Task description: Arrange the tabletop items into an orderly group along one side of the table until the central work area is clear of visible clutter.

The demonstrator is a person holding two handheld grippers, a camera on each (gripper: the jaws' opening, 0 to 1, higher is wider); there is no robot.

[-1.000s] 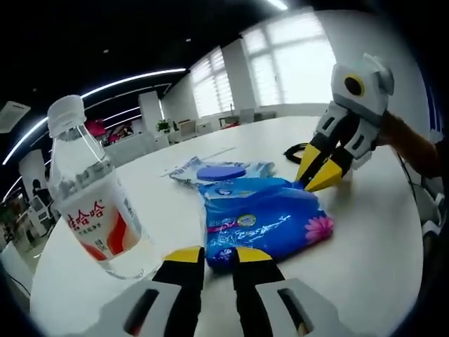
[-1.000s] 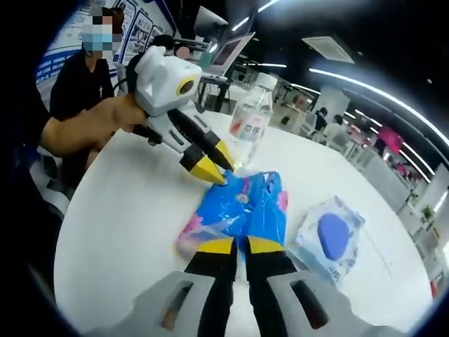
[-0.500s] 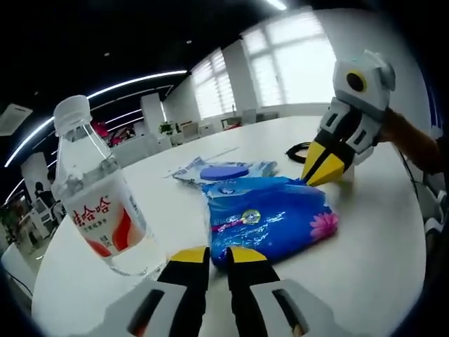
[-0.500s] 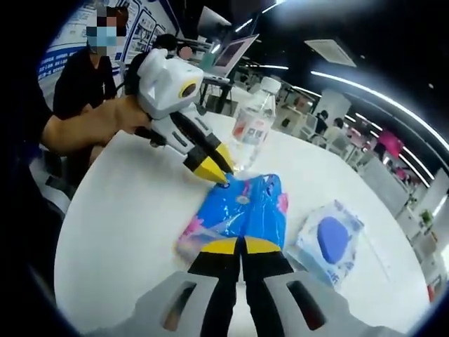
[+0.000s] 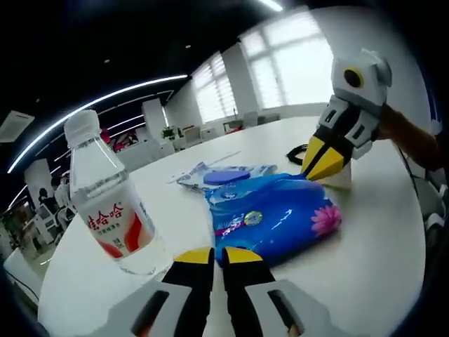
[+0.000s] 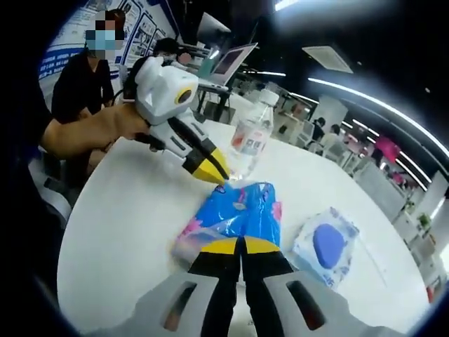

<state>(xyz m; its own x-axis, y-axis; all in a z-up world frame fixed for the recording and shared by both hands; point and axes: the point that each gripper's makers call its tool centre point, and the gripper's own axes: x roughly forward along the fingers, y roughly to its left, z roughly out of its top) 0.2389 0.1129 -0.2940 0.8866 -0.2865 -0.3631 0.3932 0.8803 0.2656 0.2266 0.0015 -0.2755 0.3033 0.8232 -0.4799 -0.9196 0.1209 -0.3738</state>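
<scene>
Blue tissue pack [image 5: 275, 216] lay on white worktop [image 5: 379, 232], pinched at opposite ends by left gripper [image 5: 210, 256] and right gripper [image 6: 238, 246], jaws clenched, water bottle [image 5: 112, 210] beside, wet-wipes packet [image 6: 324, 246] near.

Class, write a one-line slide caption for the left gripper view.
Both grippers pinch opposite ends of a blue packet beside a water bottle.

White round worktop [image 5: 379, 232] carries: upright bottle [image 5: 109, 210]; blue pack [image 5: 277, 214]; clear pouch [image 5: 224, 175] touching pack; black cable [image 5: 295, 152] farther off.
</scene>
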